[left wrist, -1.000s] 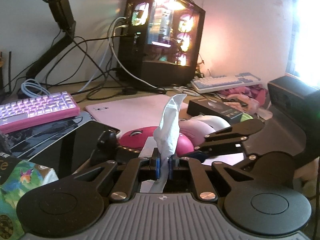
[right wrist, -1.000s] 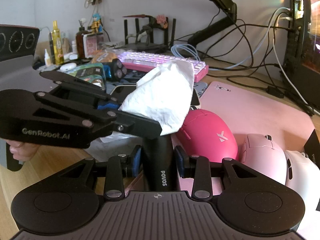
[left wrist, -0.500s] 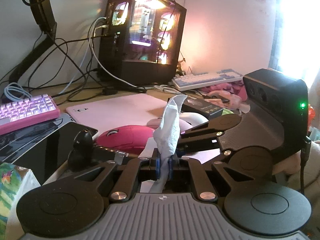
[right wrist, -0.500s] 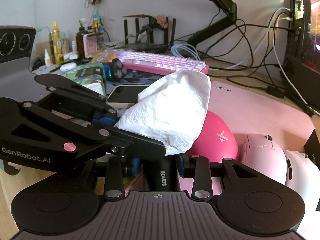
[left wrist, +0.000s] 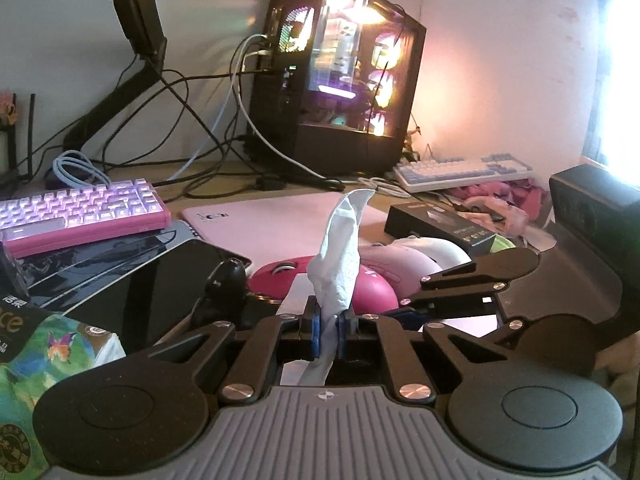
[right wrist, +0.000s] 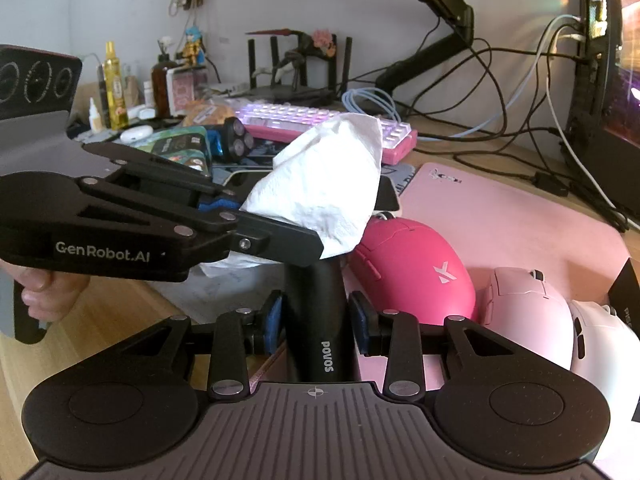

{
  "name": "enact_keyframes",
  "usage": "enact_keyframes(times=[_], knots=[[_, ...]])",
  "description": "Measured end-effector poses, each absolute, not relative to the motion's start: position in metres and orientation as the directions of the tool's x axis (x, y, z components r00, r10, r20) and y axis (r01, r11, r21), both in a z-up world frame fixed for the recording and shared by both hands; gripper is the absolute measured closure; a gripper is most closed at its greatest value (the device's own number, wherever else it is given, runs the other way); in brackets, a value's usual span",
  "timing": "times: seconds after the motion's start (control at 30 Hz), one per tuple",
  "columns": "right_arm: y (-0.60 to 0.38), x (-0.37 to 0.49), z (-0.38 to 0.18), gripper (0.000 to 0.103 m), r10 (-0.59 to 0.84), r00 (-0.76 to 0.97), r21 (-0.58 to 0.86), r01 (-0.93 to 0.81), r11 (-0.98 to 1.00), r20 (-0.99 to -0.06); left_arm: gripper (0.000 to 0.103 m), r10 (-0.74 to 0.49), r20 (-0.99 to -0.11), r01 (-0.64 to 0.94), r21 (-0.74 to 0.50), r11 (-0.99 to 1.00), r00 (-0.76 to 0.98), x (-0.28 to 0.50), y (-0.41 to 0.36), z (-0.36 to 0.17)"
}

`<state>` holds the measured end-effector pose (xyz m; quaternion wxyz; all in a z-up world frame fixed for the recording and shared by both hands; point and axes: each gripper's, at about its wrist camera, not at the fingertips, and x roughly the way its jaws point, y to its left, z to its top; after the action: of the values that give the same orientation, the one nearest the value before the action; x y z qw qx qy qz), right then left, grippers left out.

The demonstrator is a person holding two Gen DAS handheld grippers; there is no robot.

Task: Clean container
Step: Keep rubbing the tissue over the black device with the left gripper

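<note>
Over the cluttered tabletop (right wrist: 100, 312): two hand-held tongs met just above three computer mice.
Left tongs (left wrist: 329, 326): clenched on a white tissue (left wrist: 340, 256), which stood upright from between the blue pads, likely held that way so its free end could serve as the wiping cloth.
Right tongs (right wrist: 316, 326): clamped around a black cylindrical body marked POVOS (right wrist: 316, 312); this appeared to be the container to clean, gripped low so its far end stayed exposed to the tissue.
Where the container was: held between the right pads, pointing forward, its far end covered by the tissue and the other tool.
Right wrist view only: the left tongs (right wrist: 224, 204) seen from the side, the tissue (right wrist: 324, 188) spread broad and draped over the container's tip; also a dark pink mouse (right wrist: 412, 268), a lit pink keyboard (right wrist: 332, 128), an electric shaver head (right wrist: 236, 140) and bottles at the back.
Left wrist view only: the tissue edge-on and narrow, the right tongs (left wrist: 404, 312) as dark linkages, a glowing computer tower (left wrist: 344, 80), a second pale keyboard (left wrist: 460, 168). The container itself could not be made out there.
Contact: whether tissue touched the container's end could not be told.
</note>
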<state>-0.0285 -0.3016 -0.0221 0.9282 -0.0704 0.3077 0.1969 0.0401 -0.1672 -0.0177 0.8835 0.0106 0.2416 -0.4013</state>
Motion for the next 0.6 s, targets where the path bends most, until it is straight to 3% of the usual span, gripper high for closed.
enact_keyframes(times=[0.6], knots=[[-0.304, -0.027, -0.022, 0.064, 0.324, 0.732, -0.007, -0.409, 0.913, -0.599, 0.091, -0.772, -0.428, 0.79, -0.186, 0.584, 0.47, 0.029, -0.176, -0.019]])
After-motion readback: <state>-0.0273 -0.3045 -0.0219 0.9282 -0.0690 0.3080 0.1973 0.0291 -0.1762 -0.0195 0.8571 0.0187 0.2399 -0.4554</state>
